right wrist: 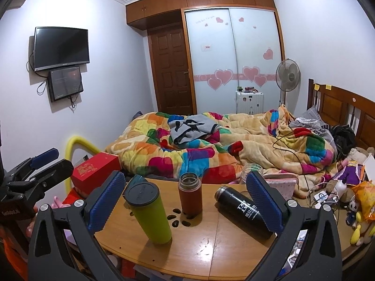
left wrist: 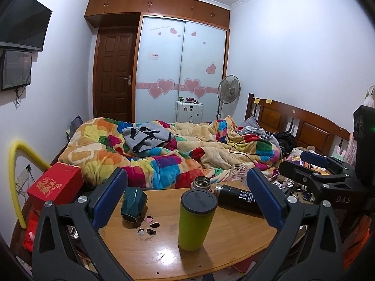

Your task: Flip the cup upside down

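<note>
The bed, heaped with a patchwork blanket of bright colours, fills the room beyond the round wooden table, and everything here is placed against that table. Behind the bed stand the sliding wardrobe with pink hearts, a dark wooden door and a pedestal fan. A television hangs on the wall far to the table's left. A red box sits just off the table's left edge. On the table, towards its front, the green cup stands upright with a dark lid on top, touching nothing else. A black flask lies on its side on the table's right part, its printed label facing up. A brown flask stands upright and uncapped near the table's back edge, beside a cluster of small cut-out holes. A dark teal faceted mug rests tilted on the table's left part. A clear glass jar stands just behind the table's far edge. The left gripper hovers over the table's front with its blue-padded jaws spread wide, the green cup between them but apart from both pads. The right gripper is likewise spread wide and grasps nothing, with the green cup, the brown flask and the black flask lying in the gap ahead of it.
</note>
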Motion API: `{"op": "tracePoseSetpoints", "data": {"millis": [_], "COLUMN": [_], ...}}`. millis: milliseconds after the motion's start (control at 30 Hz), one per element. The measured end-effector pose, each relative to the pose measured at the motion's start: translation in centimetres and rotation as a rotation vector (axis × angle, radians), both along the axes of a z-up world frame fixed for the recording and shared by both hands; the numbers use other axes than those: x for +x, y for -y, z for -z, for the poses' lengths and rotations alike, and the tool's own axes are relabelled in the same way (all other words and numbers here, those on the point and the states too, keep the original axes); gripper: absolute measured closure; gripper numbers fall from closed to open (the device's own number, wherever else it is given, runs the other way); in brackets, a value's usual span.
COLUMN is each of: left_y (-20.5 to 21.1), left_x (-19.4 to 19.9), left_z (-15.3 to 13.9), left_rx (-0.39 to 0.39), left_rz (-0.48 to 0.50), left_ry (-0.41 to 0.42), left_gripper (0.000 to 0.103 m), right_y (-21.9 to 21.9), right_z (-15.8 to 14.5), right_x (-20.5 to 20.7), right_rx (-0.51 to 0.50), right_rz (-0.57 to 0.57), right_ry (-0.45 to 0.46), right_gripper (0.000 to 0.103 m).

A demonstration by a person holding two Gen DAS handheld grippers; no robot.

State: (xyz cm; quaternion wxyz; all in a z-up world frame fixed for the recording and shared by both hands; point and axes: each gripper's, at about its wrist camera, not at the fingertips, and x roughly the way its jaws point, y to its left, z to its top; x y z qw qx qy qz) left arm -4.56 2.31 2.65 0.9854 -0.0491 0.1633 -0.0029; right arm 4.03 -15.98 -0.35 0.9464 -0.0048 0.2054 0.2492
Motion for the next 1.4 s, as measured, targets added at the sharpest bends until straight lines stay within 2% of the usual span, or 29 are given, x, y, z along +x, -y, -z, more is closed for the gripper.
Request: {"op": "tracePoseSetpoints", "data": {"millis": [533, 1400], "left_y": [0.9, 1.6], "left_x": [0.0, -0.3], "left_z": [0.1, 0.1], "left_rx": [0.029, 0.032], "left_rz": [0.014, 0.027], "left_ry": [0.003, 0.001], "left_gripper": [0.0, 0.0], "right_y": [0.1, 0.1], "right_z": [-0.2, -0.3], "right_x": [0.0, -0.1], "right_rx": [0.001, 0.002], "right_rz": [-0.001, 0.001], "right_ry": [-0.001, 0.003], "right_gripper": [0.0, 0.0]}}
